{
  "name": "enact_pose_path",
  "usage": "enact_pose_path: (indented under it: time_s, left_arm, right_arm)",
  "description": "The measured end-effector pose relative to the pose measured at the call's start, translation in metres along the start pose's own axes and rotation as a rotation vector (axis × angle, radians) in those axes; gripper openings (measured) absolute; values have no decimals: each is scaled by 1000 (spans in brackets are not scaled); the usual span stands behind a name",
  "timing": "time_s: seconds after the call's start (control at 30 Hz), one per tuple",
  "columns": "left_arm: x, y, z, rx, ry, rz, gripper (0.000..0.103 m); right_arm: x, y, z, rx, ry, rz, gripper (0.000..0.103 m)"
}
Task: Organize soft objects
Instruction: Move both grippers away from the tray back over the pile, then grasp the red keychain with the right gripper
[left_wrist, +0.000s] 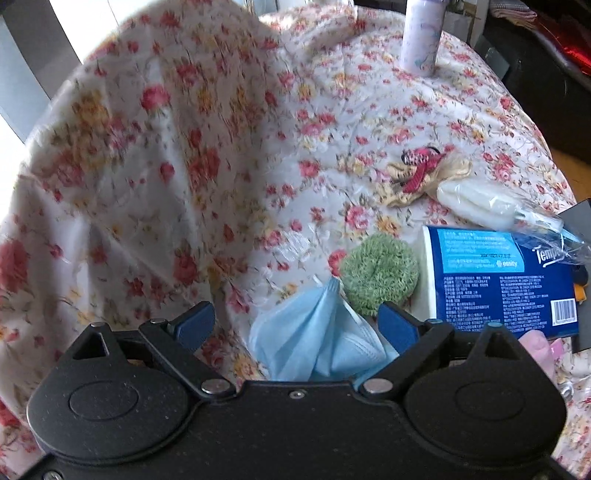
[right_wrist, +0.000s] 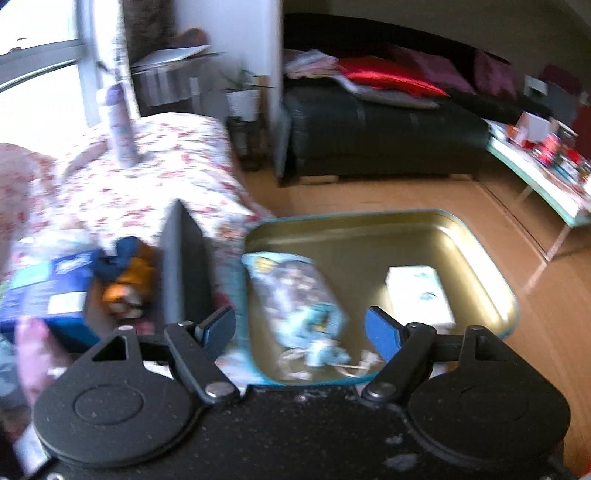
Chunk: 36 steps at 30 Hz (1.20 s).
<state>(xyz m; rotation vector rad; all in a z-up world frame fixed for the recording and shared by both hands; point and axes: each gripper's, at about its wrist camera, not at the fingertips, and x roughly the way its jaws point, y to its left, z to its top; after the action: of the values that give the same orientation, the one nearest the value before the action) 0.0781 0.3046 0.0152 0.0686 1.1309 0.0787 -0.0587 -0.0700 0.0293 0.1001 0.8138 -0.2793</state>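
My left gripper (left_wrist: 295, 325) points down at the floral bedspread (left_wrist: 184, 166) with its jaws wide apart. A crumpled light blue face mask (left_wrist: 317, 343) lies between the pads, which do not press on it. Just beyond it are a green fluffy scrunchie (left_wrist: 380, 275), a blue tissue pack (left_wrist: 498, 284), a white item in clear wrap (left_wrist: 476, 205) and a red and yellow hair tie (left_wrist: 417, 173). My right gripper (right_wrist: 303, 332) hangs open and empty over a gold tin with a teal rim (right_wrist: 480, 251), which holds a patterned pouch (right_wrist: 295, 291) and a white box (right_wrist: 417, 291).
A pale bottle (left_wrist: 421, 37) stands upright at the far end of the bed. A dark flat panel (right_wrist: 184, 266) stands between the tin and the blue tissue pack (right_wrist: 48, 291), beside a navy and orange cloth (right_wrist: 125, 273). A dark sofa (right_wrist: 369, 133) and a cluttered side table (right_wrist: 546, 173) lie beyond the wooden floor.
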Motion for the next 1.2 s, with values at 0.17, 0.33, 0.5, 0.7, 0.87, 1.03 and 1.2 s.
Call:
enact_pose_path:
  time_s: [0.17,0.33,0.5,0.7,0.87,1.03,1.2]
  left_arm:
    - [12,0,3,13,65,-41,92]
    - [15,2,4,0,76,-64,92]
    - [19,2,4,-14,80,-57,91]
    - [25,0,4,-16,93,-59,91]
    - [27,0,3,-26,91,-69,91]
    - [31,5,5,-54,101,-105,91]
    - [33,5,5,-64,97,-112,91]
  right_arm:
    - [-16,43,20,-85,-37,102,77]
    - [-27,82,41,-156,-53,207,77]
    - [-25,116,64,-195,-22,307,78]
    - [-12,151,80,-261,1,346,78]
    - [16,177,92,-306,45,369,78]
    - [44,196,100,-309,112,390,78]
    - [67,220,108,-330,155,414,78]
